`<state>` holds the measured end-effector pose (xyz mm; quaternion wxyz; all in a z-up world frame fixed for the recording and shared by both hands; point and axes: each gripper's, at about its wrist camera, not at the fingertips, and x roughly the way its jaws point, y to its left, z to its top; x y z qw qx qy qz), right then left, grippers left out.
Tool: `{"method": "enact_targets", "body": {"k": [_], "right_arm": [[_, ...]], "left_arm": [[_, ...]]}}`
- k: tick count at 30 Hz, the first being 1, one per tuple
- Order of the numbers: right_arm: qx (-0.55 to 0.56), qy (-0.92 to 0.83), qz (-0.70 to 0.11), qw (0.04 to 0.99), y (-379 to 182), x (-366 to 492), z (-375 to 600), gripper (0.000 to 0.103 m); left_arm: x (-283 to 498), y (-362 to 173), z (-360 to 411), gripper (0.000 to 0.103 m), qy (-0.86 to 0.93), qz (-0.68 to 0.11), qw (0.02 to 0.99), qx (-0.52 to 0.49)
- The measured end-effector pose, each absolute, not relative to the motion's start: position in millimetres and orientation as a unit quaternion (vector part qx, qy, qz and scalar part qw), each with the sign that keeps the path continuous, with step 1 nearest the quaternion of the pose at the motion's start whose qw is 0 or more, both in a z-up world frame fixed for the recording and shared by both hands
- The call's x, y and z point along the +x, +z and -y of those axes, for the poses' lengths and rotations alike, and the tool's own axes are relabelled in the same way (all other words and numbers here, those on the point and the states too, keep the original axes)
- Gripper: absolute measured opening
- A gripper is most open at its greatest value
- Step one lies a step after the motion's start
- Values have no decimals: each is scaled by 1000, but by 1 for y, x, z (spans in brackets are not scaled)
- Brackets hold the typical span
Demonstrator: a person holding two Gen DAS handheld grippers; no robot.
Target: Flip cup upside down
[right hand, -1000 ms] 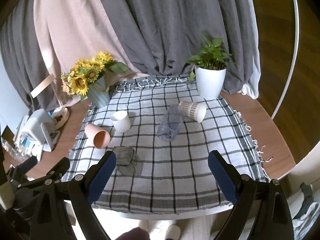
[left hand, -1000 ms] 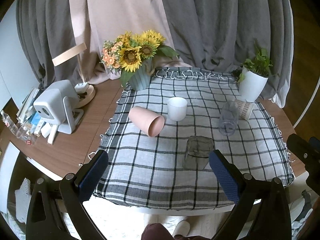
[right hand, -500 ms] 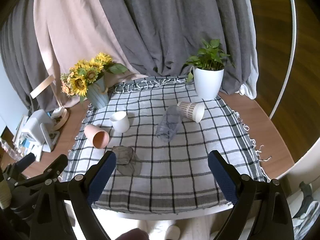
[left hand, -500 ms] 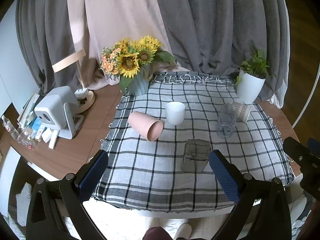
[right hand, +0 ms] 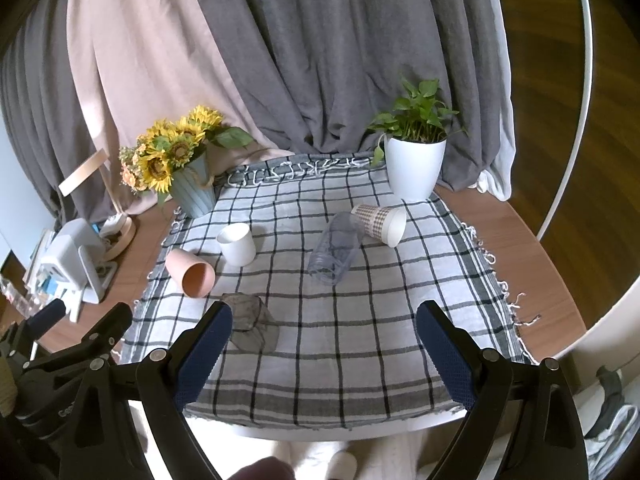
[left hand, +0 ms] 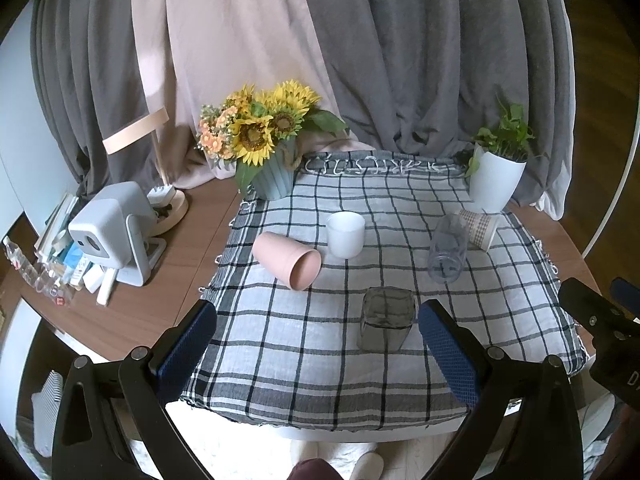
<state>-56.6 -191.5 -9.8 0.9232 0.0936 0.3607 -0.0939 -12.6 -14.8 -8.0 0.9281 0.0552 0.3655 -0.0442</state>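
Several cups sit on a checked cloth (left hand: 320, 344). A pink cup (left hand: 287, 259) (right hand: 191, 272) lies on its side, mouth toward me. A white cup (left hand: 345, 233) (right hand: 237, 243) stands upright. A clear plastic cup (left hand: 447, 249) (right hand: 335, 253) and a patterned paper cup (left hand: 477, 227) (right hand: 380, 220) lie on their sides. A dark glass (left hand: 385, 318) (right hand: 250, 322) stands mouth down. My left gripper (left hand: 316, 354) and right gripper (right hand: 324, 354) are open and empty, held above the table's near edge, short of the cups.
A sunflower vase (left hand: 272, 148) stands at the cloth's back left and a white potted plant (left hand: 498, 168) at the back right. A white device (left hand: 116, 228), a lamp and small clutter sit on the wooden table at left. Grey and pink curtains hang behind.
Both grippers have pulled back and risen slightly from the table, so the scene looks smaller. No cup has moved. Both grippers stay open.
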Motion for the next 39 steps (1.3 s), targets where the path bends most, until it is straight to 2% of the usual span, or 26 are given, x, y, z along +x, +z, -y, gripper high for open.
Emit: {"method": "enact_targets", "body": {"k": [39], "right_arm": [[94, -93, -359, 924, -9, -59, 196, 93]], "left_arm": [[-15, -2, 19, 103, -50, -363, 929, 57]]}}
